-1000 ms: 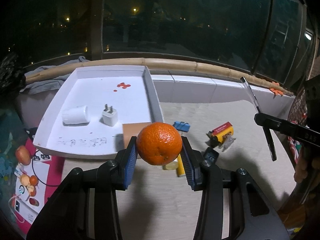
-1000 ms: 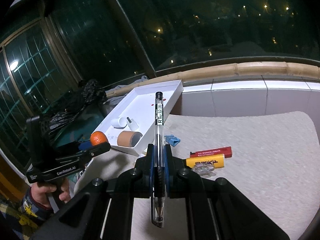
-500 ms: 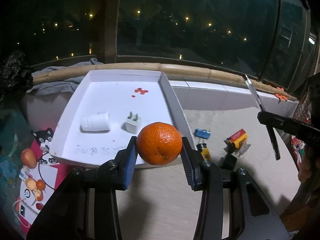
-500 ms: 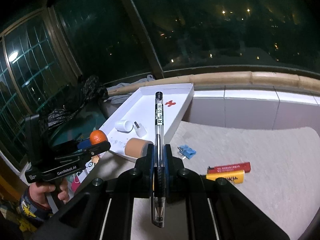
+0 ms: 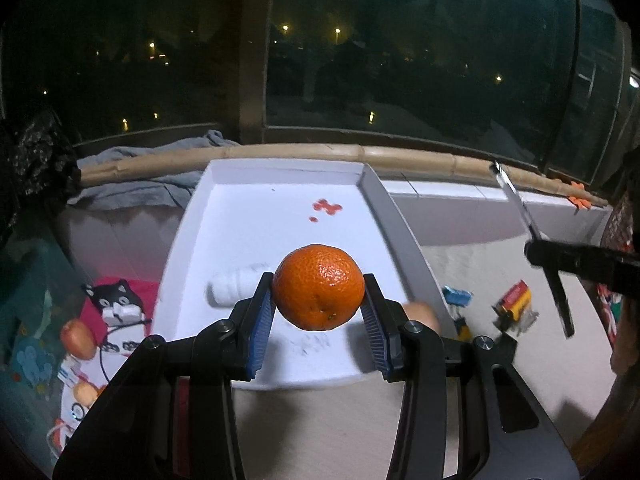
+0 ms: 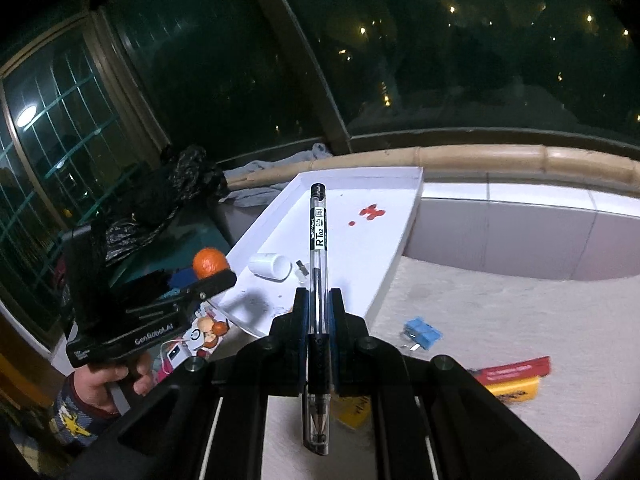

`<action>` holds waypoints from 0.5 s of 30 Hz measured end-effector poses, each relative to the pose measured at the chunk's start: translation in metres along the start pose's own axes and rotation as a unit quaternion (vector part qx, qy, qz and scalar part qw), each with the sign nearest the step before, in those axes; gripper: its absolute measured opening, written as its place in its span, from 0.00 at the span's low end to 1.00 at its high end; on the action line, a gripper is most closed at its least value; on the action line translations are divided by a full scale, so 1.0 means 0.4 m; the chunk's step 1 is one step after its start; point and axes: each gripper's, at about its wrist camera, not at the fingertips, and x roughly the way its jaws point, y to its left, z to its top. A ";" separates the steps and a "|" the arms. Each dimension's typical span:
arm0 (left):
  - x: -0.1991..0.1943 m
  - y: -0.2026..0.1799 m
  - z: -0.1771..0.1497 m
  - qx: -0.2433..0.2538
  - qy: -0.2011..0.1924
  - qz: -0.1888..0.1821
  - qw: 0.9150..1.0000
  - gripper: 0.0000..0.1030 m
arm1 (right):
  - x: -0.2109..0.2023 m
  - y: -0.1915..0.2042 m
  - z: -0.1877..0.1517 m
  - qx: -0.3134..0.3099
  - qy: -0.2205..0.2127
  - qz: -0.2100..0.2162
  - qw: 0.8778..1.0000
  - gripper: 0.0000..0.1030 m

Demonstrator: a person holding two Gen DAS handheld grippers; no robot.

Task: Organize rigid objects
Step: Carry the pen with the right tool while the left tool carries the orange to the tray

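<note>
Left wrist view: left tongs clamped on a round orange mandarin, blue pads pressing both sides. Fruit held in the air above the near half of a shallow white rectangular tray. Tray sits at the bench's left edge, long side running toward the far wall. Inside the tray: a small white cylinder lying on its side, blurred; red spots near the far end. On the beige textured bench, right of the tray: a blue binder clip, then a red-and-yellow box. Right tongs enter from the right edge, gripping a clear ballpoint pen held steeply tilted.

Right wrist view: right tongs closed tight on the same pen, black cap end pointing forward, tip toward the camera. Pen is off the bench, lined up over the tray's near right portion. White cylinder in the tray just left of the pen. Left tongs with the mandarin at the tray's left rim. Blue clip and red-and-yellow box lie on the bench to the right.
</note>
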 end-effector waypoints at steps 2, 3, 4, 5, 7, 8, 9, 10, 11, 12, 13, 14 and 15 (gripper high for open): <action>0.009 0.027 0.021 -0.008 -0.001 0.001 1.000 0.40 | 0.018 0.012 0.012 -0.001 0.008 0.002 1.000 0.07; 0.016 0.044 0.035 -0.014 -0.001 0.000 1.000 0.40 | 0.027 0.018 0.019 -0.001 0.010 0.002 1.000 0.07; 0.024 0.062 0.048 -0.021 0.000 0.001 1.000 0.40 | 0.040 0.023 0.027 0.002 0.014 0.003 1.000 0.07; 0.030 0.074 0.056 -0.025 0.000 0.002 1.000 0.40 | 0.051 0.025 0.035 0.008 0.016 0.005 1.000 0.07; 0.052 0.099 0.073 -0.033 0.005 0.004 0.999 0.40 | 0.076 0.023 0.048 0.023 0.020 0.008 1.000 0.07; 0.065 0.110 0.078 -0.037 0.009 0.003 0.999 0.40 | 0.086 0.021 0.053 0.032 0.021 0.009 0.999 0.07; 0.083 0.121 0.085 -0.041 0.015 0.001 0.999 0.40 | 0.102 0.018 0.059 0.045 0.025 0.012 0.999 0.07; 0.100 0.129 0.090 -0.045 0.021 -0.001 0.999 0.40 | 0.117 0.016 0.063 0.058 0.028 0.017 0.998 0.07; 0.119 0.133 0.096 -0.048 0.028 0.000 0.998 0.40 | 0.134 0.013 0.067 0.071 0.032 0.021 0.997 0.07; 0.138 0.133 0.102 -0.048 0.035 -0.001 0.998 0.40 | 0.153 0.012 0.071 0.082 0.037 0.020 0.996 0.07; 0.152 0.132 0.105 -0.047 0.039 0.000 0.998 0.40 | 0.168 0.014 0.077 0.087 0.040 0.017 0.995 0.07; 0.166 0.130 0.106 -0.044 0.044 0.006 0.998 0.40 | 0.185 0.014 0.081 0.093 0.042 0.013 0.995 0.07; 0.179 0.125 0.105 -0.040 0.048 0.009 0.998 0.41 | 0.201 0.014 0.088 0.096 0.043 0.006 0.994 0.07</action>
